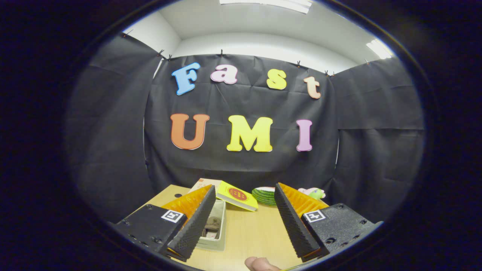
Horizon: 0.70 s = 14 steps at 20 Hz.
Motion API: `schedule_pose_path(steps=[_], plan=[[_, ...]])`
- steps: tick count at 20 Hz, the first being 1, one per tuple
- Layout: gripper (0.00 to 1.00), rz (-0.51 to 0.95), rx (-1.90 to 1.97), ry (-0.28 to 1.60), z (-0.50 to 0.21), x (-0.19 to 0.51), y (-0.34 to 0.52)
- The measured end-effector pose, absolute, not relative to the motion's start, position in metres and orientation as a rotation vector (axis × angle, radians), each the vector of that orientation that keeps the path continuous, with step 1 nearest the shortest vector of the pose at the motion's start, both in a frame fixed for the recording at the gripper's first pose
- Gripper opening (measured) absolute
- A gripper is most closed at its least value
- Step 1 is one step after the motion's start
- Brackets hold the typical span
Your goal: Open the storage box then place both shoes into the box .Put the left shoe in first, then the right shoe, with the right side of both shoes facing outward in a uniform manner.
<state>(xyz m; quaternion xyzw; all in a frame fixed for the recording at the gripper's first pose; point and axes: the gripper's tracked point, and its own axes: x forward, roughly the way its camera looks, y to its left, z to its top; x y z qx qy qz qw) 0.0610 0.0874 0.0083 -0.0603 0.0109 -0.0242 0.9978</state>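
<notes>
Hovering above the wooden counter [248,229], the gripper [244,222] has its jaws spread wide with nothing between them. Partly behind the left finger stands the open storage box [218,226] with brown shoes [212,226] inside. Beyond the fingers lie a yellow book [237,195], a green striped plate [263,195] and a small plush toy [314,192]

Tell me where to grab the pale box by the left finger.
Take the box by its thin right-hand wall from above, one jaw inside, one outside: the top is open and the wall stands upright. The gripper, jaws wide open, should fit.
</notes>
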Motion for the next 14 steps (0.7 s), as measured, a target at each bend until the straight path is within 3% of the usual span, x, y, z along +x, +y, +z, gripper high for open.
schedule_pose_path(steps=[14], plan=[[1.0, -0.082, -0.081, -0.053, 0.005, 0.031, 0.052]])
